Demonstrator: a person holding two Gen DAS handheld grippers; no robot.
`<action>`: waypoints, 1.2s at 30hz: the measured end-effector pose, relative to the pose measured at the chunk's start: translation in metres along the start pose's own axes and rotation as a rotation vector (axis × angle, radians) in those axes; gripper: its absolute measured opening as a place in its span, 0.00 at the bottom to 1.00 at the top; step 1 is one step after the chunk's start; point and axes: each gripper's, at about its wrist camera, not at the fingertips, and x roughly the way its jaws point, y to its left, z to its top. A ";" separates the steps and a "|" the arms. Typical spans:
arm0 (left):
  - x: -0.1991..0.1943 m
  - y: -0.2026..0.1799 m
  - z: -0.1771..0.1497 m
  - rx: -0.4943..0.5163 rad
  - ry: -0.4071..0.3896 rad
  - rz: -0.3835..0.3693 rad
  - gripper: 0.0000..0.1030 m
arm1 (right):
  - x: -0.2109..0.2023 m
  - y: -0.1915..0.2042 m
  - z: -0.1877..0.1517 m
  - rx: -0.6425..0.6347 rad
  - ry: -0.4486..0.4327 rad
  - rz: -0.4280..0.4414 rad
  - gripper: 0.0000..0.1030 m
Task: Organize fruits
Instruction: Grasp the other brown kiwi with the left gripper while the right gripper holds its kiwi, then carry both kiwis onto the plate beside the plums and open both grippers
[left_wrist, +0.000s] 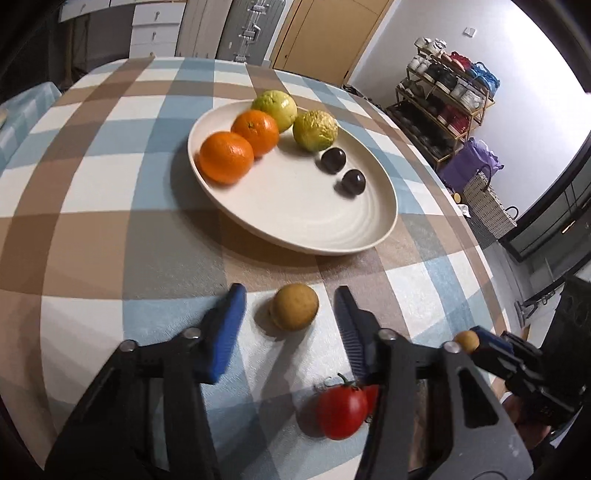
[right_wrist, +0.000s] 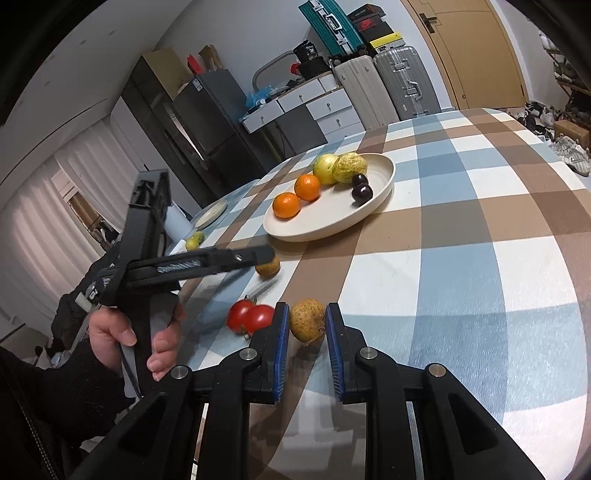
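Observation:
A cream plate holds two oranges, two green guavas and two dark plums. My left gripper is open, its jaws on either side of a brown round fruit on the tablecloth, not touching it. My right gripper has its pads against a second brown fruit that rests on the cloth; it shows small in the left wrist view. Two red tomatoes lie between the grippers.
The round table has a blue, brown and white check cloth. Its edge curves close on the right in the left wrist view. A small green fruit and a small plate lie at the far left edge. Suitcases, drawers and a shoe rack stand behind.

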 end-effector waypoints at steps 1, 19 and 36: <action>0.002 0.000 0.001 -0.001 0.014 -0.019 0.29 | -0.001 0.000 0.000 0.000 -0.001 -0.002 0.20; -0.029 -0.011 0.030 0.049 -0.047 -0.082 0.22 | 0.025 0.006 0.059 -0.031 -0.015 0.026 0.20; 0.031 -0.014 0.111 0.075 -0.044 -0.076 0.22 | 0.094 -0.019 0.141 -0.029 0.015 0.045 0.20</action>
